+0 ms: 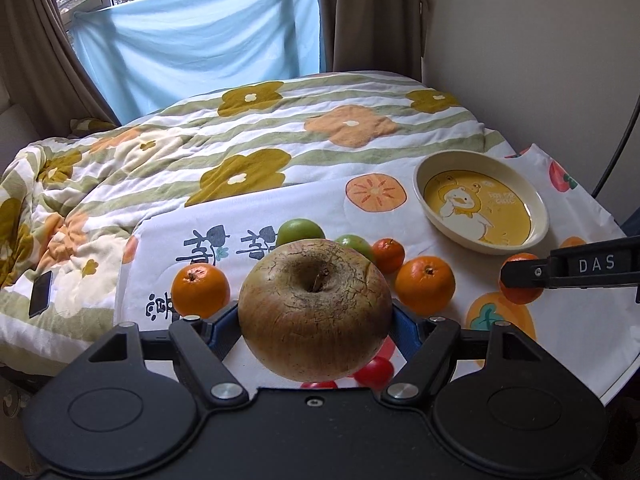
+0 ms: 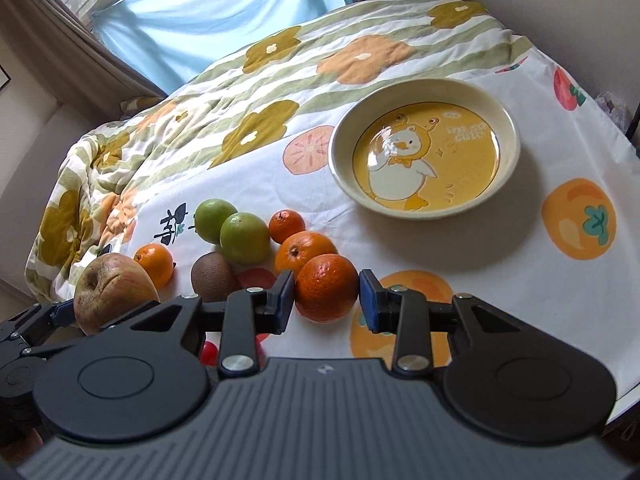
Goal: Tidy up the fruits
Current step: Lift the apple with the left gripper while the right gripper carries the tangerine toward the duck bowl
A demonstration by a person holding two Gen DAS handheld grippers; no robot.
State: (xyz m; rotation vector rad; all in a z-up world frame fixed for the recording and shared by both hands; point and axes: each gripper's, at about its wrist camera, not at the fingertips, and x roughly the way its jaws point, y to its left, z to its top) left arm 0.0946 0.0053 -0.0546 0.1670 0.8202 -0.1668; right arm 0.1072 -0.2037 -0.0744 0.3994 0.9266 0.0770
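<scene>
My left gripper (image 1: 316,312) is shut on a large brownish apple (image 1: 316,308) and holds it above the cloth; the apple also shows in the right wrist view (image 2: 110,290). My right gripper (image 2: 326,294) is open, with its jaws on either side of an orange (image 2: 326,288) on the cloth; a small gap shows at the right pad. The same orange (image 1: 520,278) sits behind the right finger in the left wrist view. A cream dish with a yellow duck picture (image 2: 426,148) stands empty at the back right; its rim also shows in the left wrist view (image 1: 480,160).
On the cloth lie two green fruits (image 2: 244,238), several more oranges (image 2: 304,252), a brown kiwi (image 2: 212,276) and small red fruits (image 1: 374,372). A flowered quilt (image 1: 200,140) covers the bed behind, with a phone (image 1: 40,294) on it at left. A wall is on the right.
</scene>
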